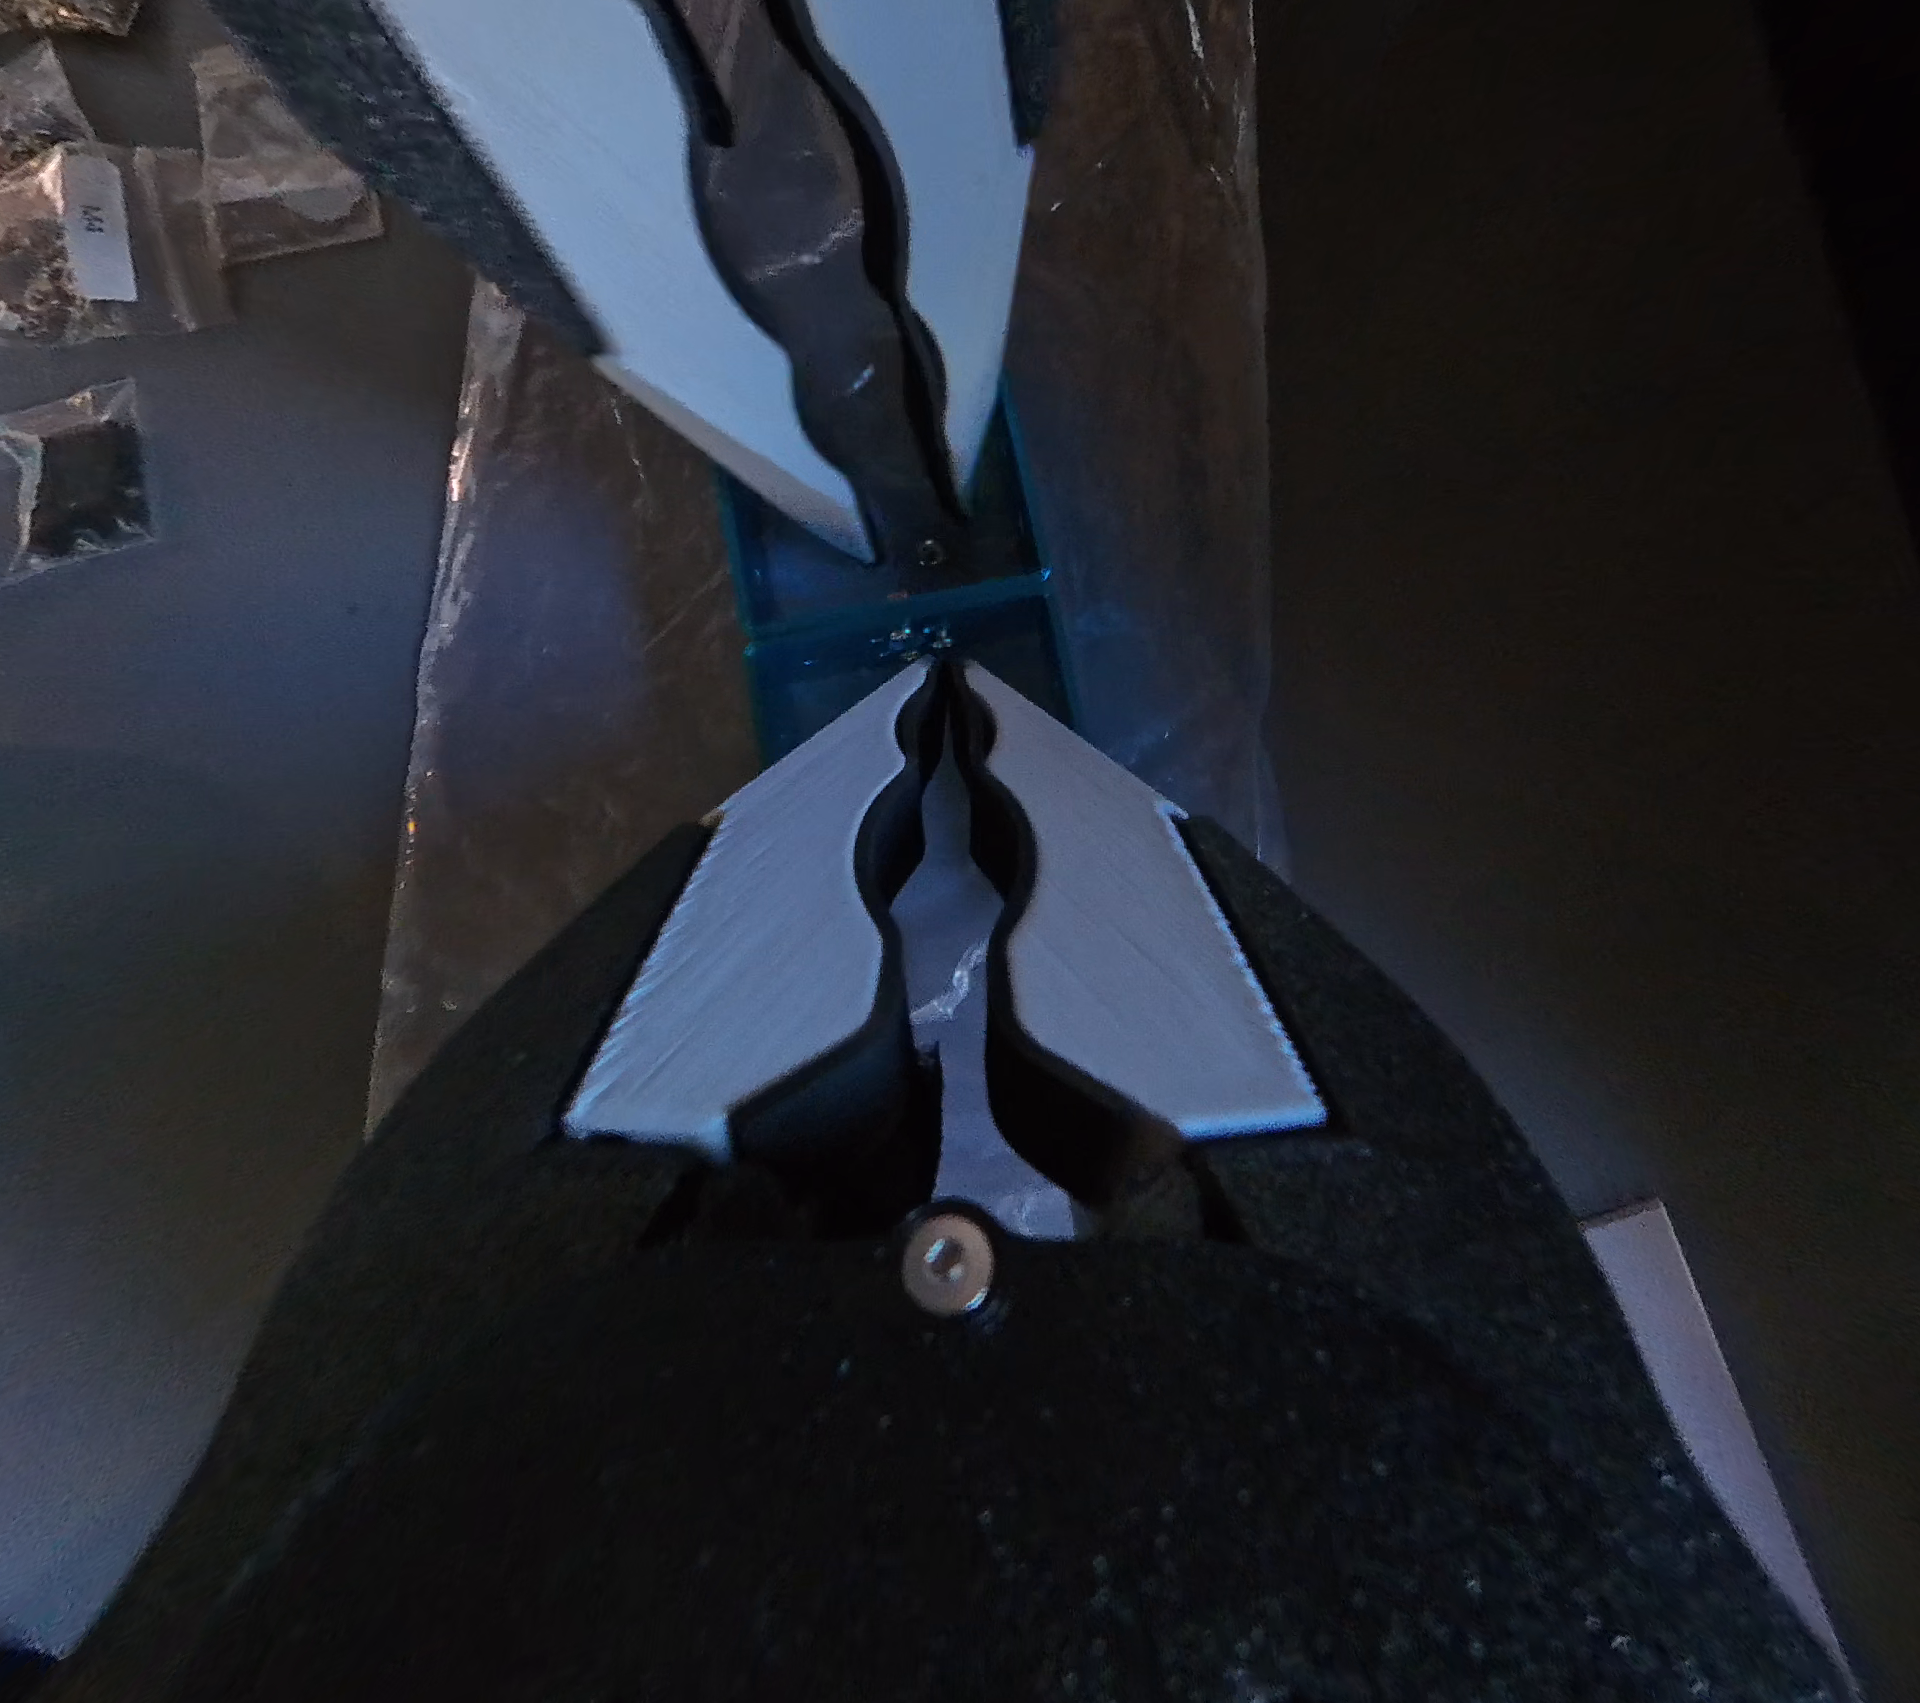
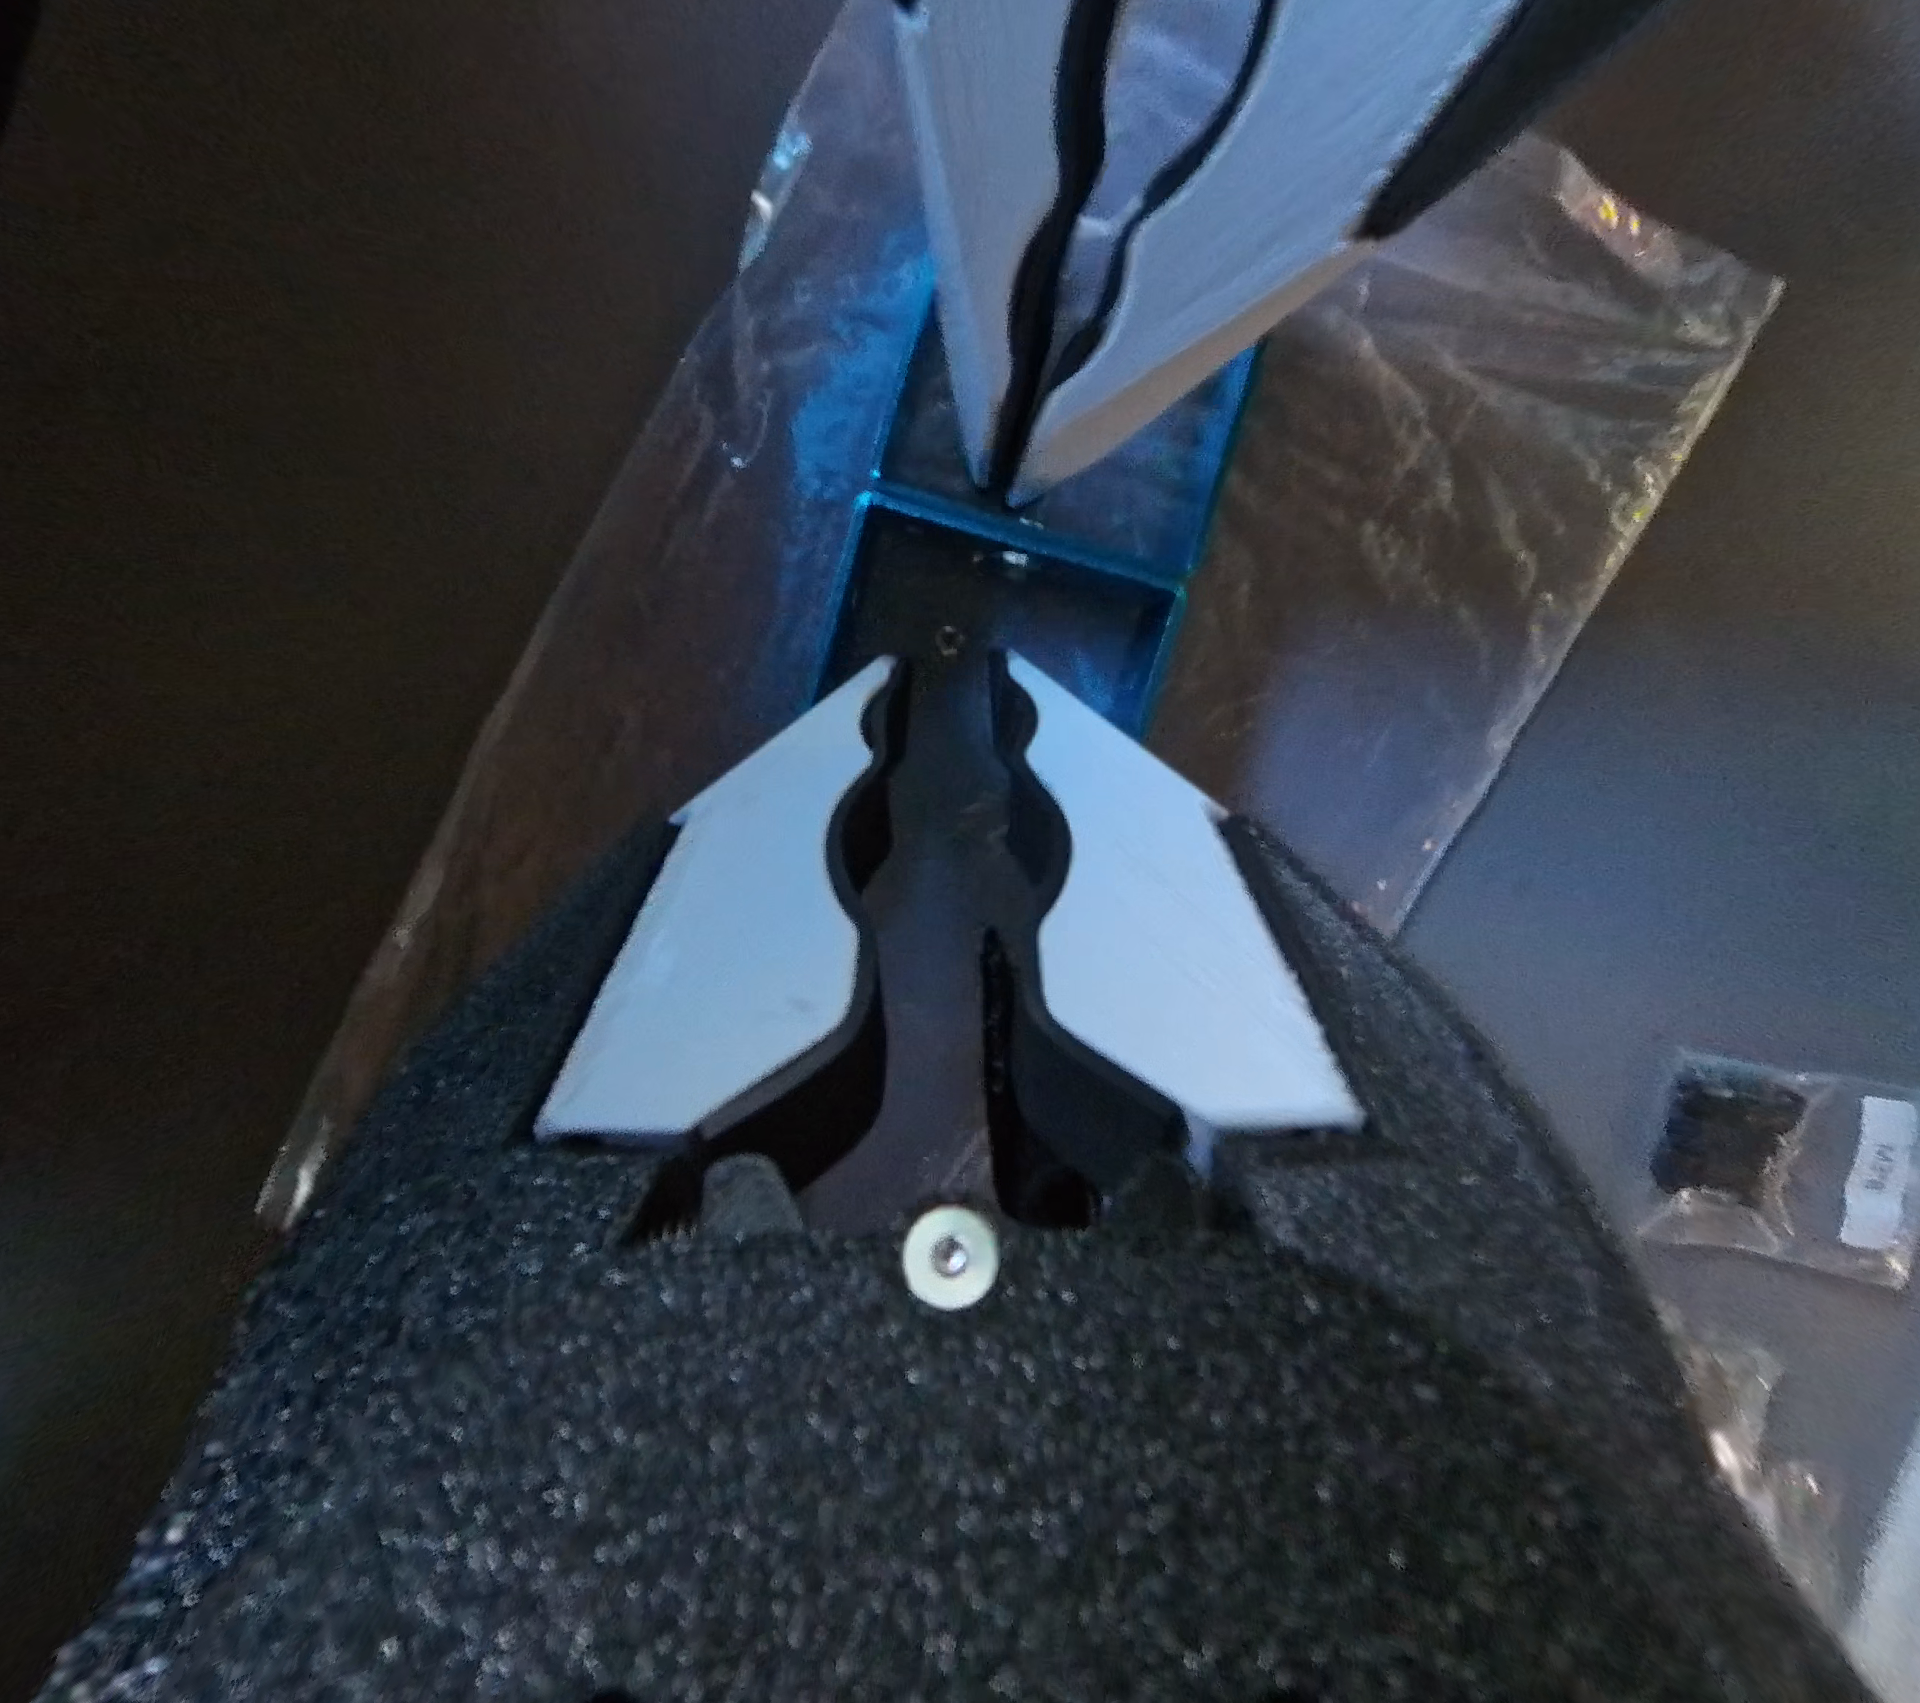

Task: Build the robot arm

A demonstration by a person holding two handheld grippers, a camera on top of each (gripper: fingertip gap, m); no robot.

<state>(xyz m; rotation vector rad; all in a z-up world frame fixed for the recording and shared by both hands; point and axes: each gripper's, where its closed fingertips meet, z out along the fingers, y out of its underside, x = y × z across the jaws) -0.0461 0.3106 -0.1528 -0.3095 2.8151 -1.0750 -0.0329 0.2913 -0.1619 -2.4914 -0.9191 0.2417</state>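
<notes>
My left gripper (image 1: 938, 666), white fingers nearly closed, points at small screws (image 1: 914, 637) on a blue-edged clear plastic divider (image 1: 894, 604); my right gripper (image 1: 914, 526) sits opposite.

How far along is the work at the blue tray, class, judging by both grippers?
Done: nothing visibly finished; bags of parts lie aside. In hand: left gripper, jaws together, tips at tiny metal parts on the divider of the blue tray; right gripper, slightly open, over a small ring. Left: cannot tell; neither clearly holds anything.
</notes>
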